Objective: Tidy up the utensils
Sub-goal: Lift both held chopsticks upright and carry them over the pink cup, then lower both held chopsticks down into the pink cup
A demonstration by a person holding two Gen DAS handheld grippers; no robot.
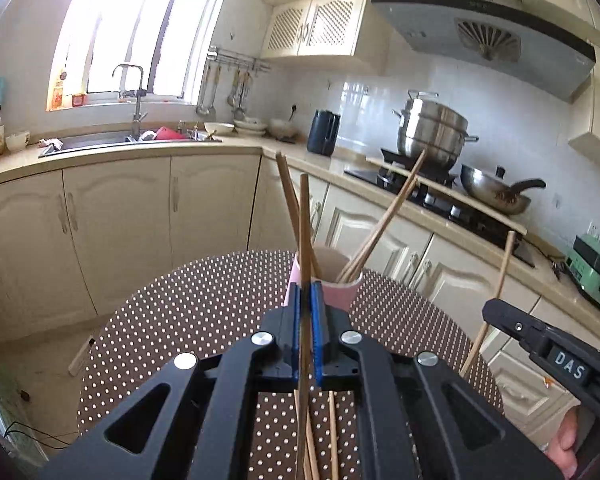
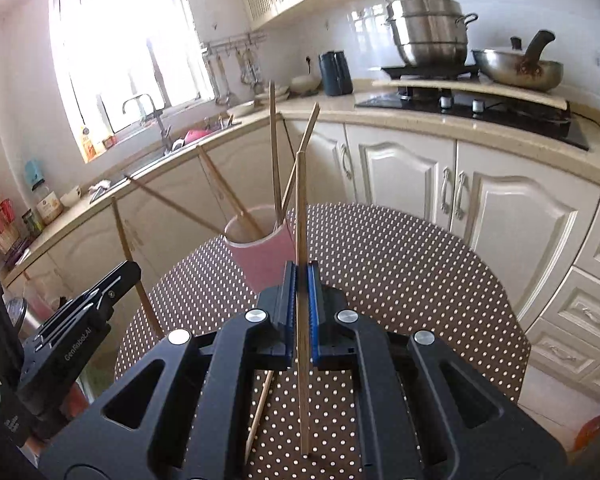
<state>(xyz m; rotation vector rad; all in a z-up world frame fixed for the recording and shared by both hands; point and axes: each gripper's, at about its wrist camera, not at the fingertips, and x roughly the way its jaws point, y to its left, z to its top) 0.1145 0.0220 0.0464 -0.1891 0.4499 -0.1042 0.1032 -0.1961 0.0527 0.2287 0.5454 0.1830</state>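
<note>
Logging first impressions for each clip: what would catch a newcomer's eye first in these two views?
Each hand-held gripper is shut on a single upright chopstick: the left hand-held gripper on one chopstick, the right hand-held gripper on another. Just beyond them, a pink cup bristling with chopsticks stands on the brown polka-dot table. A stacked steel steamer pot gleams on the stove behind.

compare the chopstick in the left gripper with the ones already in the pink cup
The held chopstick is clamped upright in the left gripper outside the pink cup; the cup chopsticks stand loose inside it. The held one is alone; the cup holds several, leaning apart in different directions. Both look like plain light wood.
</note>
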